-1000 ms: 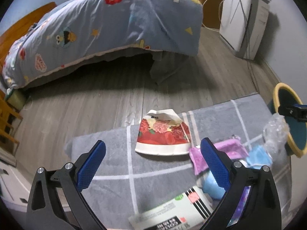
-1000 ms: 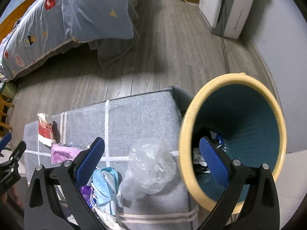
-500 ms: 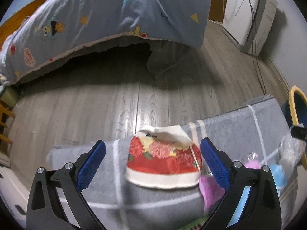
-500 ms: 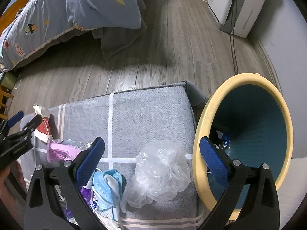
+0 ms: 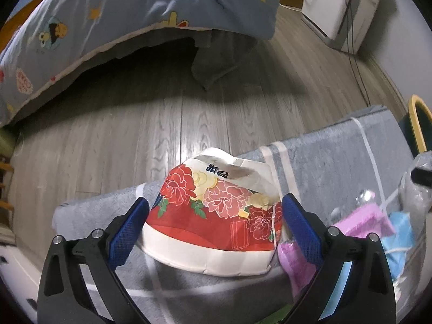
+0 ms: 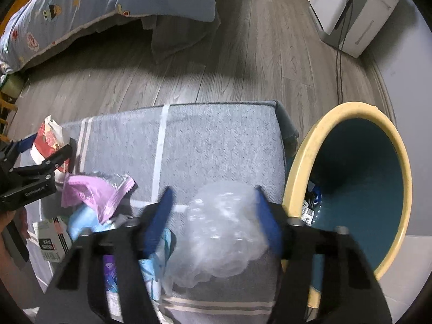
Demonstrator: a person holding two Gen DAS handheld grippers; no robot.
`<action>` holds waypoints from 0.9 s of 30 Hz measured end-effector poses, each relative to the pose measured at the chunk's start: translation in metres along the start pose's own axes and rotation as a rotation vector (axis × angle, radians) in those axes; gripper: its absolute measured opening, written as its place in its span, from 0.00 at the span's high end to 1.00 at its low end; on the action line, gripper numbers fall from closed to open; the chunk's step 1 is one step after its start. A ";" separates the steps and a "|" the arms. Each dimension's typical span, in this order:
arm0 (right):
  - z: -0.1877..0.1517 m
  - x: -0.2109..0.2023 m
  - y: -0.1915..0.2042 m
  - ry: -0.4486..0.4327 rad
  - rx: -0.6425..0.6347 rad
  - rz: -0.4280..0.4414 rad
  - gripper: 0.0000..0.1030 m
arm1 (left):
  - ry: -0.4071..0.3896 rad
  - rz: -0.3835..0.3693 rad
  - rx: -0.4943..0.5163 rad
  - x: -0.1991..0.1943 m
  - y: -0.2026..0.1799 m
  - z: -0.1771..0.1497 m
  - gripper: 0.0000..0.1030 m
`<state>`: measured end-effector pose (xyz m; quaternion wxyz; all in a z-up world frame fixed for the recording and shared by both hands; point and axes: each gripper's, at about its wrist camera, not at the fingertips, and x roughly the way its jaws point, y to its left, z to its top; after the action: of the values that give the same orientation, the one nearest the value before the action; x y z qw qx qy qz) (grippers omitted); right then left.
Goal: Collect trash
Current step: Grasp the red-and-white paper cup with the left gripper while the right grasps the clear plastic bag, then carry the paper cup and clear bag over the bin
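A crushed paper cup (image 5: 216, 213) with red flowers lies on a grey rug (image 5: 337, 162). My left gripper (image 5: 214, 224) is open, with one finger on each side of the cup. The cup also shows in the right wrist view (image 6: 48, 140). My right gripper (image 6: 216, 218) is open around a crumpled clear plastic bag (image 6: 224, 235) on the rug (image 6: 216, 140). The fingers look blurred. A teal bin with a yellow rim (image 6: 318, 145) stands just right of the rug, with some trash at its bottom.
A pink wrapper (image 6: 100, 191), a light blue item (image 6: 83, 218) and a white box (image 6: 51, 237) lie between the grippers. A bed with a blue quilt (image 5: 135, 13) stands beyond the wooden floor. A white appliance (image 6: 351, 8) with cables stands at the far right.
My left gripper has moved forward until the cup sits between its fingers. My right gripper has moved left and down from the bin onto the plastic bag.
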<state>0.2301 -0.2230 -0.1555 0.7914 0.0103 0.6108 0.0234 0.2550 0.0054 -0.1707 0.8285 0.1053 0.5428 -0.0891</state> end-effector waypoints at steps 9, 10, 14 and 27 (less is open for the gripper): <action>-0.007 -0.019 -0.007 -0.034 0.024 0.055 0.78 | -0.024 0.038 0.033 -0.022 -0.007 -0.005 0.07; -0.007 -0.023 -0.009 -0.047 0.030 0.063 0.78 | -0.037 0.041 0.032 -0.028 -0.007 -0.006 0.07; -0.009 -0.040 -0.014 -0.092 0.045 0.086 0.78 | -0.075 0.039 0.013 -0.049 -0.009 -0.006 0.07; -0.020 -0.090 -0.023 -0.185 0.063 0.147 0.78 | -0.246 -0.026 -0.015 -0.146 -0.038 -0.013 0.07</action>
<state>0.1887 -0.2508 -0.0741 0.8398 0.0823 0.5332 0.0611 0.1755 -0.0226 -0.0448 0.8884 0.0803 0.4389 -0.1083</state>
